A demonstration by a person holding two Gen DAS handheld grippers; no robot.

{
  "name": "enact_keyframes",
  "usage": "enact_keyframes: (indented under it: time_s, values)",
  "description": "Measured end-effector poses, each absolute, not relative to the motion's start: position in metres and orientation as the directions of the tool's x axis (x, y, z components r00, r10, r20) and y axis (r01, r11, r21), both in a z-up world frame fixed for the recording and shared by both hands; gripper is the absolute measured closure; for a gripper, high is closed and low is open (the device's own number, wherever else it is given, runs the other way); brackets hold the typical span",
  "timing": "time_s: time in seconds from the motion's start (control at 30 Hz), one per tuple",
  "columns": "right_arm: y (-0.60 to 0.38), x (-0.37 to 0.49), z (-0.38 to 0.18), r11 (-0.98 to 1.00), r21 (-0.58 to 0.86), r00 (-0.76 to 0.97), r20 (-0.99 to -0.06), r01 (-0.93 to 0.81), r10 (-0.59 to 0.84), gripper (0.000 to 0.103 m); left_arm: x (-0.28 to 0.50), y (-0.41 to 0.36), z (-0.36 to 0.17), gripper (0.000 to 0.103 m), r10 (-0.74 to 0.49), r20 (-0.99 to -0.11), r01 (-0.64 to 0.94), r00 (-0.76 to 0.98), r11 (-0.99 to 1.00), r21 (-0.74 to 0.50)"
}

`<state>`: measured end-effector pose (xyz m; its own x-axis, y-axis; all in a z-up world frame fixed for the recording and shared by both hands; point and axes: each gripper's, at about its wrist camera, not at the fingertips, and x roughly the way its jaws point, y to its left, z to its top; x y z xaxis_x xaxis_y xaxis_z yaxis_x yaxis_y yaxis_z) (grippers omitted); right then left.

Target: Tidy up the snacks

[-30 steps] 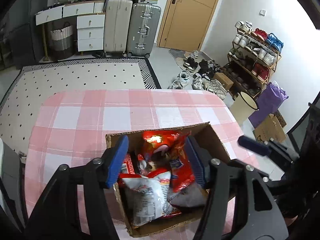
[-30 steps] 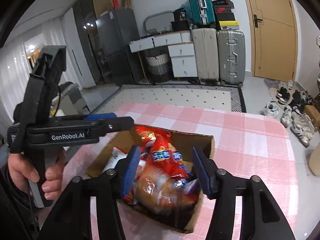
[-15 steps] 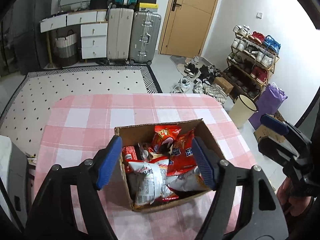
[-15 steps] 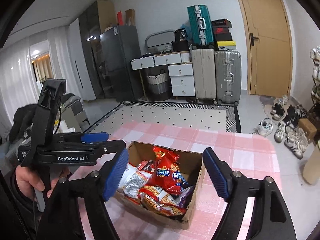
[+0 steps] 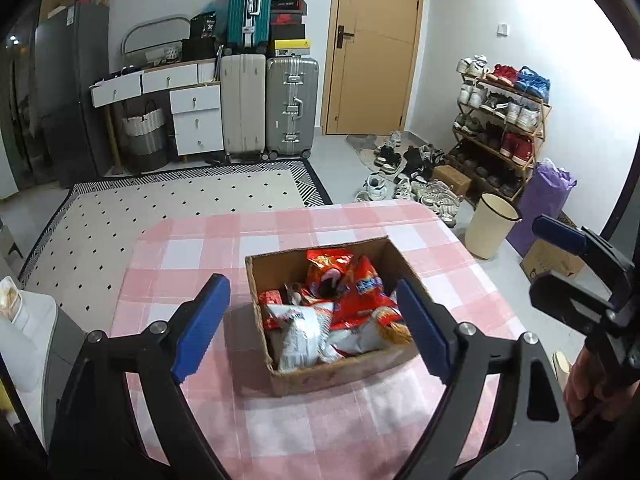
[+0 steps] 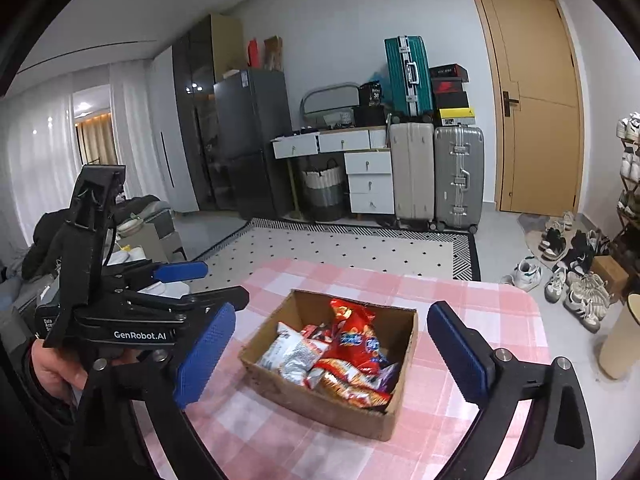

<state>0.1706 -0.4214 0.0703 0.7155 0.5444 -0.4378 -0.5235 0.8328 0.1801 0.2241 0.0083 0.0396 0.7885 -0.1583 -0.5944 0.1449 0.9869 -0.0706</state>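
A cardboard box (image 5: 280, 376) full of snack bags stands on the pink checked table (image 5: 192, 252); it also shows in the right wrist view (image 6: 320, 404). Red bags (image 5: 360, 292) and a silver-white bag (image 5: 300, 332) lie inside; the right wrist view shows the red bags (image 6: 352, 340) and the silver bag (image 6: 292, 356) too. My left gripper (image 5: 312, 328) is open and empty, held above and short of the box. My right gripper (image 6: 332, 356) is open and empty, also raised short of the box. Each gripper shows in the other's view: the right one (image 5: 576, 264) and the left one (image 6: 188, 284).
Beyond the table lie a dotted rug (image 5: 160, 208), suitcases (image 5: 292, 108), white drawers (image 5: 196, 120) and a door (image 5: 376, 44). A shoe rack (image 5: 500, 120), loose shoes, a beige bin (image 5: 492, 232) and a purple bag (image 5: 544, 204) stand to the right.
Both grippers have pulled back and up from the box and opened wider. The snack bags stay in the box.
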Motion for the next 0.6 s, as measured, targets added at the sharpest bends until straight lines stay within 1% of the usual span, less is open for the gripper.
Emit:
enact_keyframes:
  time_s: [0.07, 0.13, 0.33, 0.6]
  values:
    - [-0.425, 0.160, 0.071, 0.835, 0.185, 0.719, -0.435, -0.518, 0.542, 0.004, 0.207, 0.005, 0.042, 0.015, -0.157, -0.586, 0.146, 0.795, 0.987, -0.066]
    - [-0.431, 0.148, 0.071, 0.840, 0.196, 0.726, -0.429, -0.507, 0.538, 0.003, 0.195, 0.003, 0.044, 0.009, -0.153, -0.588, 0.146, 0.795, 0.987, -0.059]
    - [-0.448, 0.115, 0.065, 0.855, 0.198, 0.743, -0.427, -0.479, 0.515, 0.001, 0.150, 0.002, 0.042, 0.001, -0.143, -0.557, 0.136, 0.818, 0.989, -0.055]
    - [-0.463, 0.070, 0.048, 0.858, 0.214, 0.763, -0.393, -0.466, 0.513, 0.001, 0.103, 0.012, 0.027, 0.001, -0.132, -0.512, 0.100, 0.849, 0.991, -0.088]
